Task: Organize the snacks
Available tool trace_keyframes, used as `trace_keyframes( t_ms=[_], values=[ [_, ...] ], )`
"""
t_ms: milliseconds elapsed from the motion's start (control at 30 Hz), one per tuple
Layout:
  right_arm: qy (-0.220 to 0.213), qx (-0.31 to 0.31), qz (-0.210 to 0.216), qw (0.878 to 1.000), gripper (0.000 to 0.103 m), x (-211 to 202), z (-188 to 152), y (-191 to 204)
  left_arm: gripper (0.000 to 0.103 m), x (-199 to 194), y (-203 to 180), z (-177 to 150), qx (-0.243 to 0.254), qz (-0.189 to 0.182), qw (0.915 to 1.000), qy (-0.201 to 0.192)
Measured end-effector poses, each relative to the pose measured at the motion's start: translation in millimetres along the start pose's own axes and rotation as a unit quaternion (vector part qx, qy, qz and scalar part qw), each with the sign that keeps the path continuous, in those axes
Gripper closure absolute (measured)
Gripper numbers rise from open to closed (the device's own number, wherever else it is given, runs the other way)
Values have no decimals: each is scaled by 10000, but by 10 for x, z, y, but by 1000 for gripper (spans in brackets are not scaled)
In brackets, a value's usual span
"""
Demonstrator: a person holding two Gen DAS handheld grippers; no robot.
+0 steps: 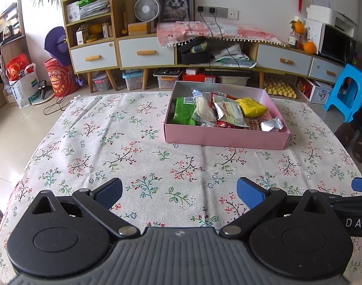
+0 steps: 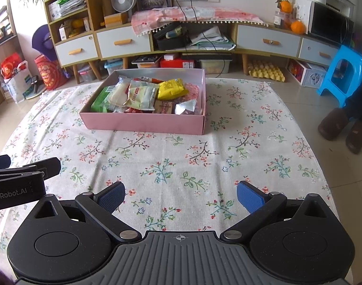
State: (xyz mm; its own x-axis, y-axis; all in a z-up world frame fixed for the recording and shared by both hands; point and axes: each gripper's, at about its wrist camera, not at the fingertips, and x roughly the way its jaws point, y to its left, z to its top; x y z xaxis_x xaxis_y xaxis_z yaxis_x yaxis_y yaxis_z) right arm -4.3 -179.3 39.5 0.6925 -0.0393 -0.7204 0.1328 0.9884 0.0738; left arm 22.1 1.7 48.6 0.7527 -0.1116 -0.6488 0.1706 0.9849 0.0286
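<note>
Pink cardboard forms the one shallow box (image 1: 226, 139) in the left wrist view, beyond the left gripper (image 1: 179, 193), whose fingers spread wide and empty. Inside it lie one green packet (image 1: 183, 111), one yellow packet (image 1: 251, 106) and one silver pouch (image 1: 271, 125) among other wrappers.

From the right wrist, that box (image 2: 142, 123) sits ahead-left of the right gripper (image 2: 181, 196), likewise wide and empty, on one floral cloth (image 2: 204, 156).

lower snacks (image 1: 252, 124) buried, person's legs (image 2: 358, 109) cut off
</note>
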Motion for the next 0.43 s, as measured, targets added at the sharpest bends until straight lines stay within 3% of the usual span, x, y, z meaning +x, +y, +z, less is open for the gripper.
trace_keyframes(
  t_ms=[433],
  values=[
    [0,-8,2,10000,2,1,-1,5,0,8,-20,-1,9,-13,10000,12]
  ],
)
